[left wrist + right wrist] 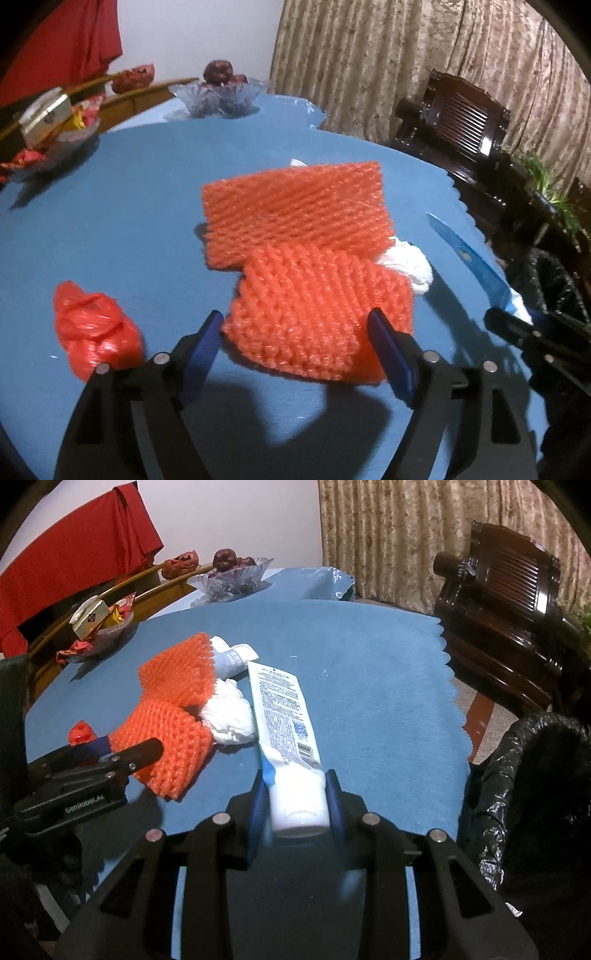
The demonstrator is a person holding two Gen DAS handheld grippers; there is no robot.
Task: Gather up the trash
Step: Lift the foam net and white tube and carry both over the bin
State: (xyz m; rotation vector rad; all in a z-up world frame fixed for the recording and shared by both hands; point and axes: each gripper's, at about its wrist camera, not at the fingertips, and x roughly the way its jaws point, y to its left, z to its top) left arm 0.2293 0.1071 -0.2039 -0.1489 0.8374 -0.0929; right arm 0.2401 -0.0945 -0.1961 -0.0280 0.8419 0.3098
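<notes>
Taking the near orange foam net [317, 314] as landmark: left of it on the blue tabletop [147, 206] lies a crumpled red bag [94, 332]. The left gripper [295, 350] straddles the net's near edge, fingers spread, pads not pressing. Right of it, the right gripper [295, 801] clamps a toothpaste tube [284, 716], its long axis pointing away; the black-lined bin [535, 794] is farther right.

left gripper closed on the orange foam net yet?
No: the left gripper stands open around the near foam net, pads clear of it.
</notes>
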